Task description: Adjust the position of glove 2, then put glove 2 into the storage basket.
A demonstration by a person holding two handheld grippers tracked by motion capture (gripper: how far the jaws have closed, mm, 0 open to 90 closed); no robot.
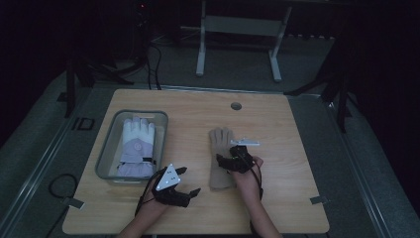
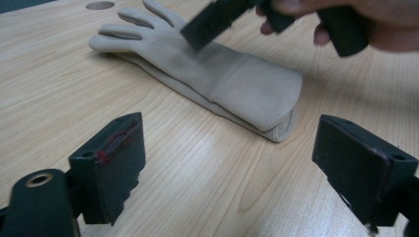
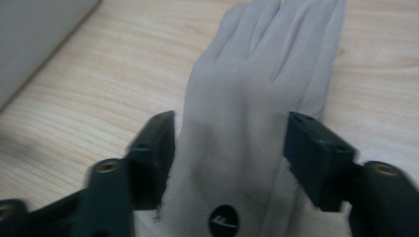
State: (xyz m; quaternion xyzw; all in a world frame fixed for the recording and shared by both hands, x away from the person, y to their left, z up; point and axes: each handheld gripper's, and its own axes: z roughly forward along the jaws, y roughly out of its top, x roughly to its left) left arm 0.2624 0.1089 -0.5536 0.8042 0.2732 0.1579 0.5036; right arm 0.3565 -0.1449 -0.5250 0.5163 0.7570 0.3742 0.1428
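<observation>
Suede-like beige glove (image 1: 221, 157) lies flat on the pale wood-grain counter (image 1: 282, 129), fingers pointing away from the person, wide soft cuff nearest; a small round dark emblem sits on its back. Right gripper (image 3: 230, 158) hovers just over the glove's back — its blocky black fingers (image 3: 316, 158) are spread to either side of the fabric, released, gripping nothing. Left gripper (image 2: 230, 170) rests low beside the cuff, its fingers likewise spread over bare wood. At the counter's left a clear rectangular plastic bin (image 1: 105, 153) holds a padded white-and-lilac glove (image 1: 137, 146).
</observation>
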